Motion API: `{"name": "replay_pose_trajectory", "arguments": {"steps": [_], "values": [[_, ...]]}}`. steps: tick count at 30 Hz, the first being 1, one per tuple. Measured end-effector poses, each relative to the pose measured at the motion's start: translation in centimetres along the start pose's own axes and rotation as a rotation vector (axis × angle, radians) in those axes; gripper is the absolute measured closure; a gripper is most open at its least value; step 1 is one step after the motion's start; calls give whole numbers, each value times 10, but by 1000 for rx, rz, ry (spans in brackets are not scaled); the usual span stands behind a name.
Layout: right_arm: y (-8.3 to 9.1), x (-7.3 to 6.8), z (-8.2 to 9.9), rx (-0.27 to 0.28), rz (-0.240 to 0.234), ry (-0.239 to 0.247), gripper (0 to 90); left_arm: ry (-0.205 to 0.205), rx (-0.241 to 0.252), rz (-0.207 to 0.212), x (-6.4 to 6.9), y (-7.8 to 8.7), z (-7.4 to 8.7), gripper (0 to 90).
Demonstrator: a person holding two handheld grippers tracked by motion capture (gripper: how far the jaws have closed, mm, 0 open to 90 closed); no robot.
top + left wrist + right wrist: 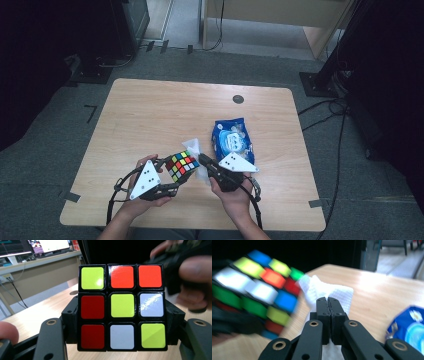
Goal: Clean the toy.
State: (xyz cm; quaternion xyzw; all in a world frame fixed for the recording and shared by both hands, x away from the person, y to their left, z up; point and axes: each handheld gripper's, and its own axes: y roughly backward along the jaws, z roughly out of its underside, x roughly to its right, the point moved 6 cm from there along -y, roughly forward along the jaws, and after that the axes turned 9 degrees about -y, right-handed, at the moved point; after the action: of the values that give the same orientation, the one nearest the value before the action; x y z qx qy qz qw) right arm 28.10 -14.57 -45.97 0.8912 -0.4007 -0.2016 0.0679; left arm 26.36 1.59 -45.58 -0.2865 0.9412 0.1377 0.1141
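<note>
my left gripper (167, 175) clamps a scrambled rubik's cube (181, 165) above the table's (150, 115) near half, far half open, right gripper (202, 162) pinches a white tissue (338, 293) beside the cube, blue packet (231, 141) just right

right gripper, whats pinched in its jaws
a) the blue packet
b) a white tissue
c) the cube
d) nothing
b: in the right gripper view the right gripper has its jaws pressed together on a white tissue, while the cube sits clamped in the left gripper and the blue packet lies on the table.
</note>
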Motion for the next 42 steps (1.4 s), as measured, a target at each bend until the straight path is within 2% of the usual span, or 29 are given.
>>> {"name": "replay_pose_trajectory", "arguments": {"steps": [1,3,8,10,13,14,16,19,23,25,29,36,38,40,42], "values": [[-2,6,3,-12,20,-17,897,0,-8,-10,-3,1,2,343],[0,7,0,0,23,-25,897,7,-19,-13,-5,1,6,343],[12,-2,-16,50,-5,-24,897,12,-34,-8,-5,-2,11,343],[24,-17,-29,96,-62,-17,896,4,-52,2,1,-7,13,343],[30,-34,-38,128,-126,-6,897,-10,-64,22,7,-11,15,343],[30,-34,-38,128,-126,-6,897,-10,-64,22,7,-11,15,343],[27,-42,-36,113,-157,-1,896,-13,-53,36,12,-13,11,342],[21,-43,-28,86,-157,2,896,-22,-45,41,14,-12,8,343],[16,-39,-23,70,-138,-6,895,-13,-24,40,12,-8,3,343],[15,-38,-20,77,-127,3,893,-15,-34,36,12,-9,4,343],[11,-34,-15,78,-78,57,893,-18,-48,35,12,-9,6,343],[9,-22,-11,68,-34,57,892,-20,-37,28,9,-6,4,343],[5,-12,-7,40,9,61,892,-18,-31,24,7,-5,4,343],[0,-4,0,-4,33,56,891,-1,-5,18,3,-1,1,343],[-5,3,9,-45,45,37,890,4,-1,15,1,0,0,343]]}}
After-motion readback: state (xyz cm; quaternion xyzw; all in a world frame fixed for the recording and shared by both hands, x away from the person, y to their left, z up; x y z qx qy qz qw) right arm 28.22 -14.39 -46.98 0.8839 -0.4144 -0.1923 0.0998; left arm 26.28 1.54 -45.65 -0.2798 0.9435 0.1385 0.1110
